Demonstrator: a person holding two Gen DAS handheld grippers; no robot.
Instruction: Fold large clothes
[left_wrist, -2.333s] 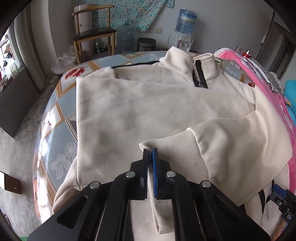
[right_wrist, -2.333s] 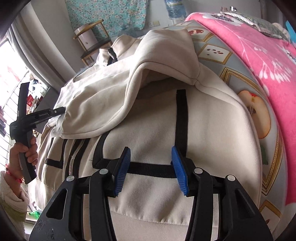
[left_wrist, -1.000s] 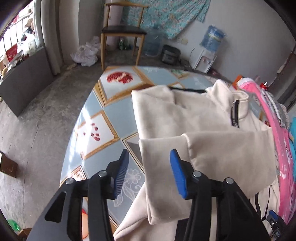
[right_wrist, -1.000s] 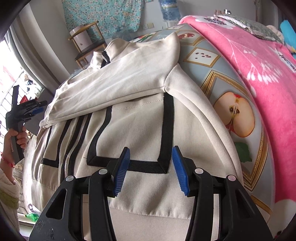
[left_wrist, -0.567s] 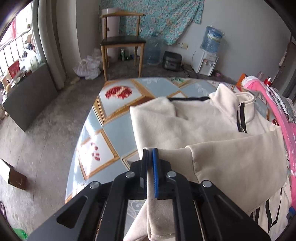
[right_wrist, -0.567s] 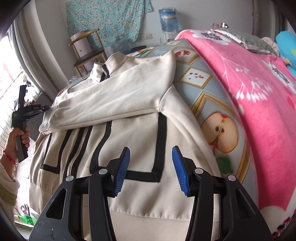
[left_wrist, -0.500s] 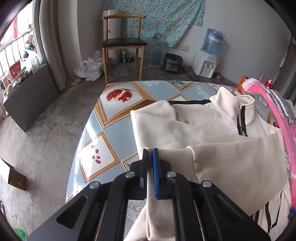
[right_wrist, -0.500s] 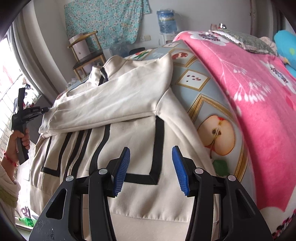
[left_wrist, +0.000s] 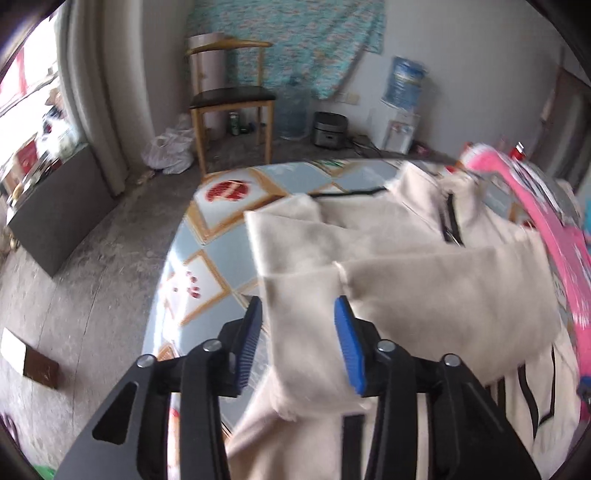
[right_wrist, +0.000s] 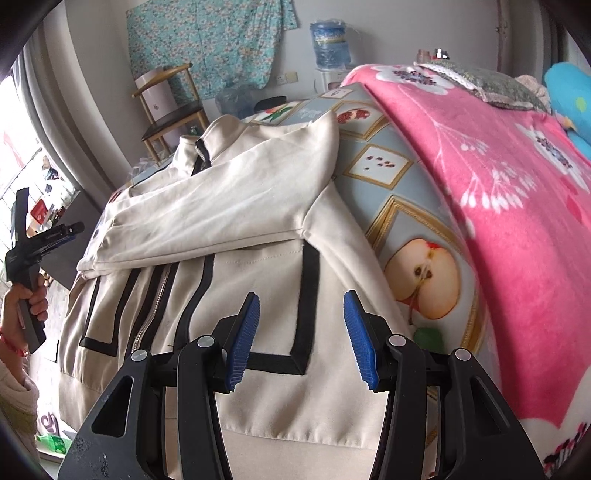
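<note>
Both hand-held grippers, left (left_wrist: 297, 334) and right (right_wrist: 301, 332), gape wide over the jacket (right_wrist: 236, 236) on the surface (right_wrist: 391, 221), and that folded sleeve (left_wrist: 406, 291) could slide off, unpinned.

Matt cream cloth jacket (right_wrist: 236, 206) with black trim, glossy fruit-print tablecloth (right_wrist: 413, 229), fleecy pink floral blanket (right_wrist: 517, 206), ribbed blue gripper pads (right_wrist: 243, 343), rough grey concrete floor (left_wrist: 92, 266)

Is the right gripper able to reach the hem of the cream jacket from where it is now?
Probably yes. The right gripper is open just above the jacket, and the hem lies uncovered below its jaws.
</note>
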